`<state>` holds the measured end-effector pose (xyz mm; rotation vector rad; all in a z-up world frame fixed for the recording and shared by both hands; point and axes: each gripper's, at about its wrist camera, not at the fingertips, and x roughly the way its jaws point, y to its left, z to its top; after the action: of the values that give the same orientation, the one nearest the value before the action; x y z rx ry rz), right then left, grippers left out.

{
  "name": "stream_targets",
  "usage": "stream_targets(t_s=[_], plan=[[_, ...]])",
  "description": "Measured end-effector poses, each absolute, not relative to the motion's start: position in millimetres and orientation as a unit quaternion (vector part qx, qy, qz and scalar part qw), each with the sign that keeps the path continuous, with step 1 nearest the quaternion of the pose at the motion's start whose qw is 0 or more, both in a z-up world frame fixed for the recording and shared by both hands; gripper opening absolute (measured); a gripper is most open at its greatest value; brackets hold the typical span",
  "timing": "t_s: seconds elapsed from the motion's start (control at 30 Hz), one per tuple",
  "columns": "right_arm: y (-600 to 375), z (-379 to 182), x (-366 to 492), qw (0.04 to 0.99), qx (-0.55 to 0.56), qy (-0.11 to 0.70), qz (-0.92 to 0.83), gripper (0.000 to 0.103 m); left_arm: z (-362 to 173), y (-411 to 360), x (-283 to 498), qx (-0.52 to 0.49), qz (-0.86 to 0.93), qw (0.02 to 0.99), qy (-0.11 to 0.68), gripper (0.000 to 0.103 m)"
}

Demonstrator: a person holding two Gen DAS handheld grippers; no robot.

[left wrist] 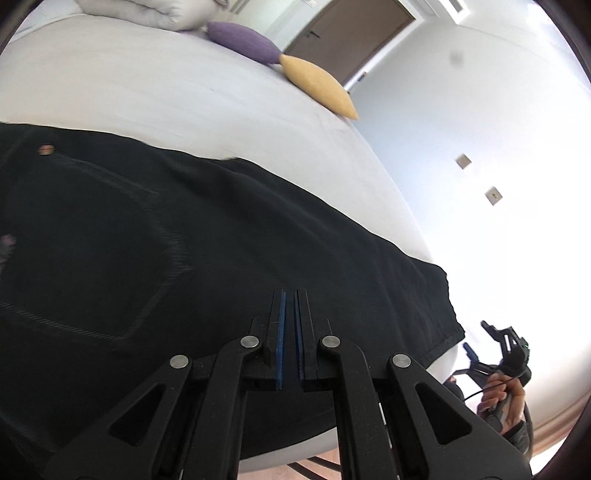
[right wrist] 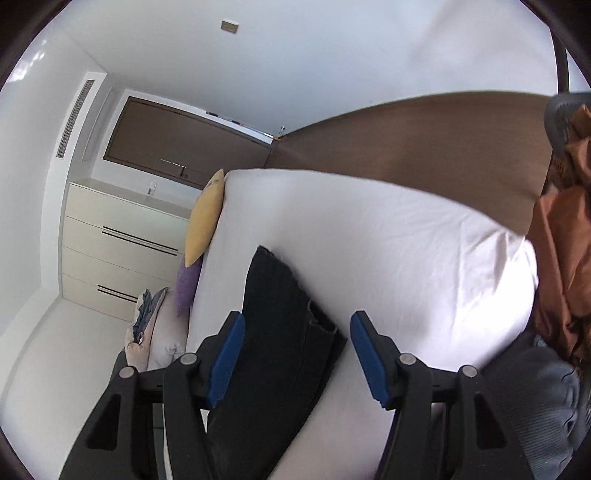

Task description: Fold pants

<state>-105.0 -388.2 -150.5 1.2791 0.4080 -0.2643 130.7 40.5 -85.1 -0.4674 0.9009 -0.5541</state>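
Note:
Black pants (left wrist: 184, 236) lie spread flat on a white bed (left wrist: 147, 96), with a back pocket and a rivet showing at the left. My left gripper (left wrist: 290, 295) is shut, empty, and hovers just over the pants fabric near the bed's near edge. In the right wrist view the pants (right wrist: 277, 332) run as a long dark strip across the bed (right wrist: 388, 251). My right gripper (right wrist: 297, 325) is open, its blue pads either side of the pant leg's hem end, above it. The right gripper also shows in the left wrist view (left wrist: 480, 341), held in a hand beyond the hem.
A yellow cushion (left wrist: 319, 86) and a purple cushion (left wrist: 243, 40) lie at the bed's far edge, next to a white duvet (left wrist: 147, 13). A cream drawer unit (right wrist: 122, 240) stands by the wall. Orange clothing (right wrist: 565, 258) hangs at the right beside a brown headboard (right wrist: 424, 140).

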Motion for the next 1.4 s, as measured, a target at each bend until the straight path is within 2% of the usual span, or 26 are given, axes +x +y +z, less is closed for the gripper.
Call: stream_targets(t_s=[0.17,0.37,0.43,0.53,0.6,0.67,0.9,1.07,1.2,1.3,1.4], plan=[[-383.8,-182.1,-105.1,0.756,0.613,0.199,-0.114,0.056,-109.3,8.4,148.5,-0.222,-0.273,0.813,0.464,0.004],[-391.1,-185.9,-107.0,0.756,0.621,0.181,-0.095,0.056,-146.9,13.7,147.7,-0.248,-0.275,0.798,0.476,0.004],[-393.5,-187.5,-98.8,0.755,0.625,0.175,-0.091,0.051,-148.8,18.0,146.6,-0.24,-0.275,0.799,0.477,0.004],[-398.7,-191.3,-93.8,0.75,0.632,0.17,-0.091,0.034,-153.3,22.1,145.0,-0.239,-0.275,0.799,0.478,0.004],[-401.4,-193.7,-88.2,0.748,0.633,0.177,-0.09,0.017,-154.9,21.3,144.7,-0.238,-0.275,0.799,0.478,0.004],[-402.5,-196.3,-85.3,0.746,0.635,0.181,-0.092,0.013,-155.2,22.5,143.9,-0.238,-0.274,0.8,0.478,0.004],[-393.9,-178.7,-78.1,0.771,0.597,0.196,-0.108,0.012,-156.1,25.1,142.5,-0.24,-0.275,0.799,0.478,0.004],[-341.1,-123.3,-46.2,0.854,0.451,0.244,-0.085,0.012,-154.7,29.1,140.6,-0.241,-0.272,0.798,0.48,0.004],[-230.9,-94.0,-11.4,0.925,0.221,0.305,-0.045,0.012,-149.7,27.4,139.8,-0.248,-0.269,0.796,0.482,0.004],[-149.4,-111.2,5.4,0.939,0.025,0.339,-0.05,0.012,-151.7,22.2,142.8,-0.273,-0.288,0.775,0.492,0.004],[-106.6,-146.6,15.0,0.924,-0.088,0.369,-0.055,0.012,-152.8,11.7,145.1,-0.287,-0.305,0.759,0.499,0.004]])
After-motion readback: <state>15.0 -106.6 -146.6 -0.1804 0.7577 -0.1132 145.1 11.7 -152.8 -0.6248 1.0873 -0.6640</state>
